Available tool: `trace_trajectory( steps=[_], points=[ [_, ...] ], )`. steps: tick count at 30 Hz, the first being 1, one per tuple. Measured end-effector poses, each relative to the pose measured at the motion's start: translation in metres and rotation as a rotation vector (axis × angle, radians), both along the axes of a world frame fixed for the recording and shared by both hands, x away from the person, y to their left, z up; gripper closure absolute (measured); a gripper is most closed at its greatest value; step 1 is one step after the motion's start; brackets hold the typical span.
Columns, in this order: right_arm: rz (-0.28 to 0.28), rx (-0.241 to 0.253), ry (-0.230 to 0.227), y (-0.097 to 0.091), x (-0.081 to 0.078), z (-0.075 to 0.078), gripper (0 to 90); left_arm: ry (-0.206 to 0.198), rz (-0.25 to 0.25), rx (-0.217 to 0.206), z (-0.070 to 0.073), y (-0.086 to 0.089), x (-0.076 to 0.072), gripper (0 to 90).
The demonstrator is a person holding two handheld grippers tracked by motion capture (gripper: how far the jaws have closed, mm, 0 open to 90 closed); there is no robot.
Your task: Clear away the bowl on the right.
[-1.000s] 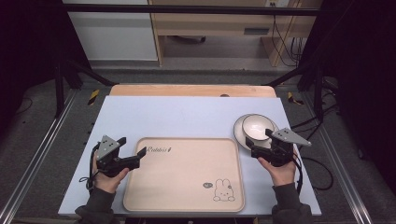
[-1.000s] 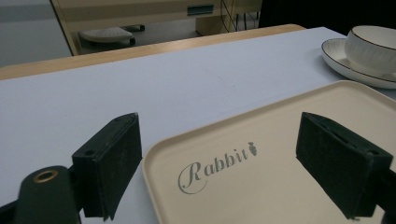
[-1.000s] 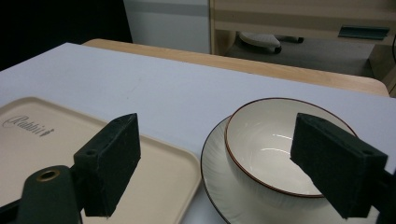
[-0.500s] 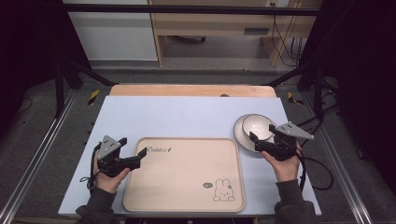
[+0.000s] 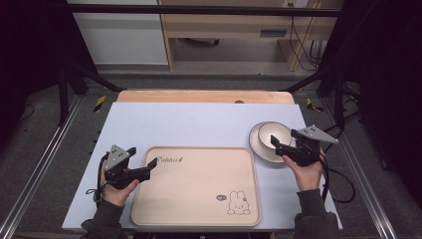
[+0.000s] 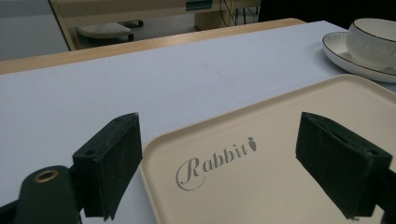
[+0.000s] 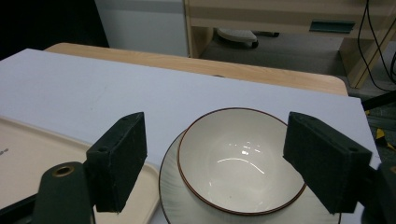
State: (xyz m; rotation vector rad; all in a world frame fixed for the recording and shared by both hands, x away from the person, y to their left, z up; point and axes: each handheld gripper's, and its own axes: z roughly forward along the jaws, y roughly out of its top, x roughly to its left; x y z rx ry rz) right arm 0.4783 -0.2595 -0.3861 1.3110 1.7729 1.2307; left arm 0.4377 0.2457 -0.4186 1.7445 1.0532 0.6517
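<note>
The right gripper (image 5: 275,143), its jaws parted and just closing a little, hangs over the white bowl (image 7: 238,158) on its saucer (image 5: 263,149), far right of the beige tray (image 5: 199,199). The left gripper view reads "Rabbit" on the tray, whose near-right corner in the high view bears a rabbit drawing (image 5: 238,203). The left gripper (image 6: 224,168) stands open over the tray's far-left corner, empty.

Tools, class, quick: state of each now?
Left tool: open, empty, jaws astride the tray corner.
Right tool: open, just been closing, bowl between jaws, untouched.

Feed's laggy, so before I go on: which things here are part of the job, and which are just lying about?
In play: bowl on its plate, tray, right gripper open at the bowl, left gripper open at the tray.

Lying about: wooden board, shelf unit.
</note>
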Motion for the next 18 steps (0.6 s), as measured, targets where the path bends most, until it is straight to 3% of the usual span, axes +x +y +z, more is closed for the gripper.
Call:
trace_trajectory(
  steps=[12, 18],
  points=[
    [-0.019, -0.035, 0.054, -0.001, 0.017, -0.004, 23.6, 0.007, 0.000, 0.006, -0.002, 0.000, 0.001, 14.1],
    [-0.037, -0.024, 0.070, -0.003, 0.025, -0.005, 24.3, 0.011, -0.003, 0.008, -0.002, 0.000, 0.002, 14.1]
  ],
)
